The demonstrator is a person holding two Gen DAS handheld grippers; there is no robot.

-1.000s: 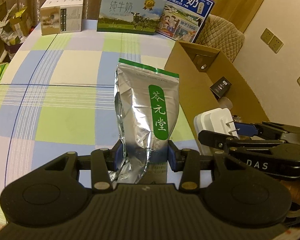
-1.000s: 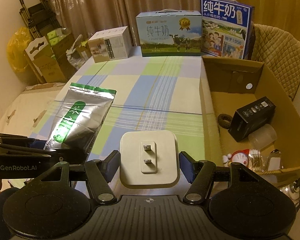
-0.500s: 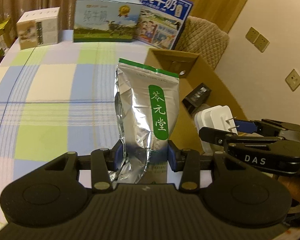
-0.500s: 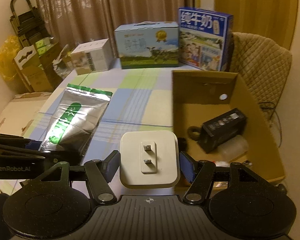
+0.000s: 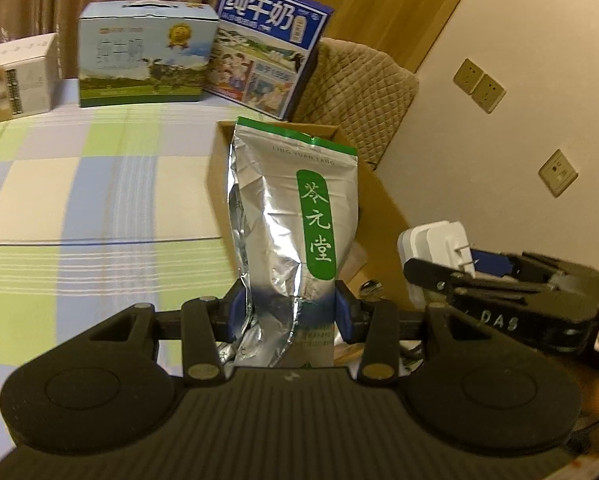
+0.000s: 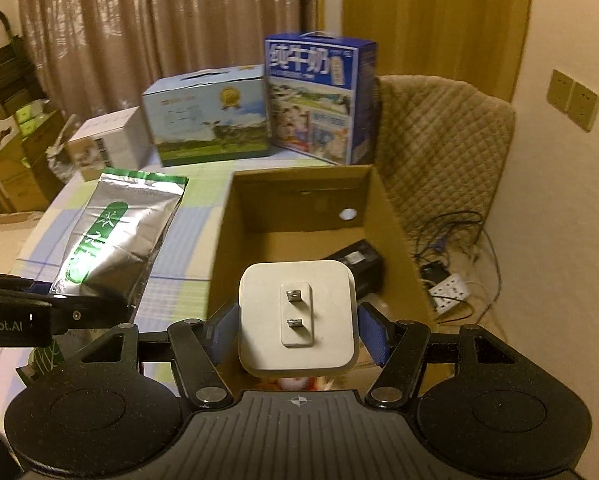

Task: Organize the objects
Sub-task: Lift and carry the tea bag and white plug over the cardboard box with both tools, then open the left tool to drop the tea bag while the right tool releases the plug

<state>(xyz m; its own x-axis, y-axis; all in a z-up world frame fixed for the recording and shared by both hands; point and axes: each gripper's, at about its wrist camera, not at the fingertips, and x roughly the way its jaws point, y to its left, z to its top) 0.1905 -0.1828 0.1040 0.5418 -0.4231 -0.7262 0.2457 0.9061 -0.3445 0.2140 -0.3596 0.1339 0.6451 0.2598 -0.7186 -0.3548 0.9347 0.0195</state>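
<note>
Step in hand: both items are lifted and carried toward the open brown cardboard box [image 6: 395, 216] standing at the right edge of the checked blue-and-green tablecloth [image 5: 79, 184].

The left gripper [image 5: 287, 314] is clamped on the lower part of a silver foil pouch with a green label strip [image 5: 295, 216], held upright above the cloth beside the box's left wall. The right gripper [image 6: 297, 334] is clenched on a white square plug adapter with two metal prongs [image 6: 297, 312], held over the box's near end, prongs facing away from the camera body.

Judgement: the adapter is nearly placed; the next move calls for lowering it clear of the black rectangular box [image 6: 359, 260] already inside, then loosening the grip. The pouch must cross the wall afterwards.

Count: one pouch, one adapter, one cardboard box. At the cloth's far edge: two milk cartons with printed fronts [image 6: 211, 116], one white carton [image 6: 107, 140].
</note>
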